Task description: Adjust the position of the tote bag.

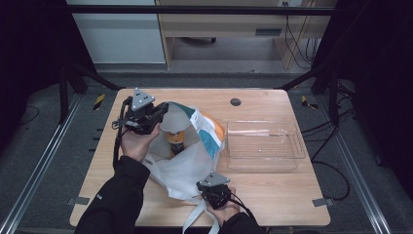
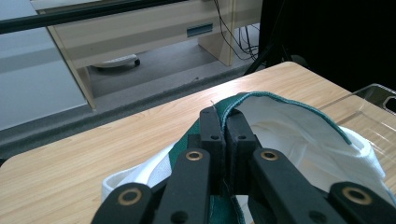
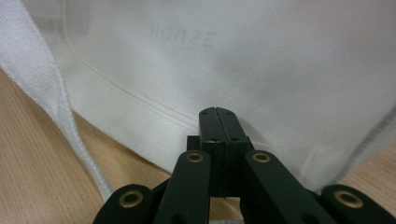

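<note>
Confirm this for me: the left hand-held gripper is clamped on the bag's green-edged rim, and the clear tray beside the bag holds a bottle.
Wrong on the tray: the high view shows the clear tray empty; the bottle stands inside the bag. The left hand-held gripper does clamp the green-edged rim.

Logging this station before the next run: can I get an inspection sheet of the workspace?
Surface: wooden table, round grommet hole near the far edge.
Job's things: white tote bag with green and orange print, mouth held open; a bottle stands inside.
Clutter: empty clear plastic tray right of the bag.
Grippers: left gripper shut on the bag's green rim; right gripper shut on the bag's bottom edge.
Cables: a black one trails from each gripper.
Surroundings: grey floor, metal rails, wooden desk beyond.
</note>
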`<state>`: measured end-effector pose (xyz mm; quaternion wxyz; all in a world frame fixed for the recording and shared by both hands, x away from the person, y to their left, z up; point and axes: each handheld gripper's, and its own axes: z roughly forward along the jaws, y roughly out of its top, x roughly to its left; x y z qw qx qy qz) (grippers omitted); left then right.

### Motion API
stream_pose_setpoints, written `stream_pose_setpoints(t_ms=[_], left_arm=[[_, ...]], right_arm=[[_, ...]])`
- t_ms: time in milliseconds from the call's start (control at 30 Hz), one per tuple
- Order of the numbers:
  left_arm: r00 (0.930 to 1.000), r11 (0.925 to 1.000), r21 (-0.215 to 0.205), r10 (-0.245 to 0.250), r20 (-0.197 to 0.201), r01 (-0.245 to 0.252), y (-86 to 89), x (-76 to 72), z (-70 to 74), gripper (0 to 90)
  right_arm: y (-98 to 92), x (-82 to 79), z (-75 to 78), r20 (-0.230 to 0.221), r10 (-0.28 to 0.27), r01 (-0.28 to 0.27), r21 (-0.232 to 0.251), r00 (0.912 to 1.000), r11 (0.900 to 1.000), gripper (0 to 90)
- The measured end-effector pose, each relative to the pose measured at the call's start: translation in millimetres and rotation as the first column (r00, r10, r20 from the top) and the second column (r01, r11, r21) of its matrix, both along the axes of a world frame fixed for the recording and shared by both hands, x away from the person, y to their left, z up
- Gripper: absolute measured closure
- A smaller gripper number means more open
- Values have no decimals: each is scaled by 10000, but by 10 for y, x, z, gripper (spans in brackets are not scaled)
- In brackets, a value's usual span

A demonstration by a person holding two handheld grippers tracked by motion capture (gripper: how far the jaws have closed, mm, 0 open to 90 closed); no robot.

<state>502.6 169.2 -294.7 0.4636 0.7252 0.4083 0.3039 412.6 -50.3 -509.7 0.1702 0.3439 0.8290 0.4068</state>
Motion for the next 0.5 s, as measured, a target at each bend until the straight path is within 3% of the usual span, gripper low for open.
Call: stream_pose_setpoints(t_ms=[500], left_arm=[[9994,9993,204,306,-162,-303,-77,274,-18,876]], right_arm=[[17,-4,1,34,42,-42,-50,10000,10000,900]])
